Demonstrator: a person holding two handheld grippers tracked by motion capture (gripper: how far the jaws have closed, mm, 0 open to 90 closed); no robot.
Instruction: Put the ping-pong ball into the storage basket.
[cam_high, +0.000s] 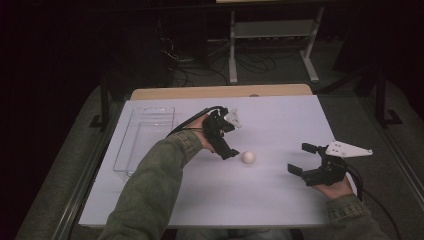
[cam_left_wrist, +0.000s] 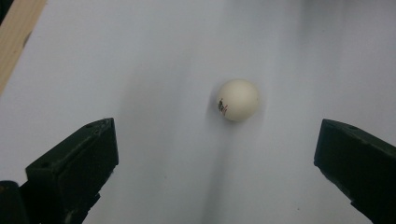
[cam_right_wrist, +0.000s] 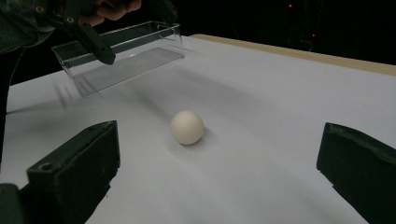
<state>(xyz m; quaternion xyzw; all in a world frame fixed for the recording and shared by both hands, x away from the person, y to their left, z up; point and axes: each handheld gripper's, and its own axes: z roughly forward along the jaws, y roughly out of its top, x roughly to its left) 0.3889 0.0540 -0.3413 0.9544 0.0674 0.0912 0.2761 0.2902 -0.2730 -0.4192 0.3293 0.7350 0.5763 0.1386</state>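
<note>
Left gripper (cam_high: 231, 153) jaws spread wide, white ball (cam_high: 248, 157) just ahead; right gripper (cam_high: 298, 159) likewise open, farther off.

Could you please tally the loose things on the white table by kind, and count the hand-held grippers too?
White ball: 1
Clear plastic tray: 1
Hand-held grippers: 2, the left hand-held gripper and the right hand-held gripper, both open
Total: 4

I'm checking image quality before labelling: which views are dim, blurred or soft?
High view: dim, room beyond the table nearly black, ball small but distinct. Left gripper view: ball sharp, soft shadow streaks on the white surface. Right gripper view: ball clear, clear tray slightly smeared, dark background.
</note>
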